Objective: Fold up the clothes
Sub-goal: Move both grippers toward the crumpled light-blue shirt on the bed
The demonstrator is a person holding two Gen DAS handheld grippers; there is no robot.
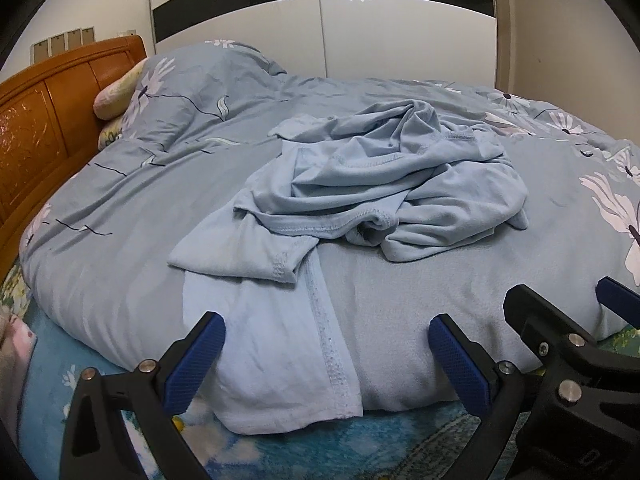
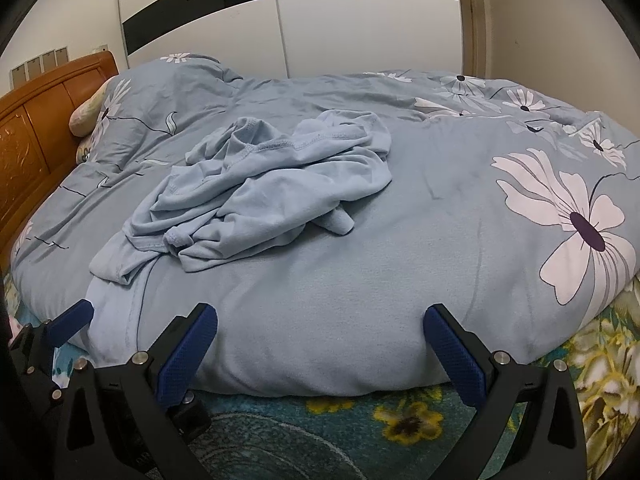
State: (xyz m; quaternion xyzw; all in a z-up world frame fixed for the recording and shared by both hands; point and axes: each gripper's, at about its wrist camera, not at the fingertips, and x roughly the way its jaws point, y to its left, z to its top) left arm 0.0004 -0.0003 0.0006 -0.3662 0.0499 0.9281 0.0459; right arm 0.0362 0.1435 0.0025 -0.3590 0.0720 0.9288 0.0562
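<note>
A crumpled light-blue garment (image 1: 360, 184) (image 2: 256, 192) lies in a heap on the blue flowered quilt (image 1: 120, 184) (image 2: 440, 208). One flat part of it hangs over the quilt's near edge. In the left wrist view my left gripper (image 1: 324, 360) stands open, with that hanging part in front of the gap and no pad touching it. My right gripper (image 2: 320, 354) is open over the bare quilt edge, to the right of the garment. In each wrist view the other gripper shows at the side: the right one (image 1: 560, 320) and the left one (image 2: 72, 324).
A wooden headboard (image 1: 36, 132) and a pillow (image 1: 114, 96) stand at the left. White wardrobe doors with a black band (image 1: 320, 20) rise behind the bed. A floral sheet (image 2: 400, 420) shows below the quilt's near edge.
</note>
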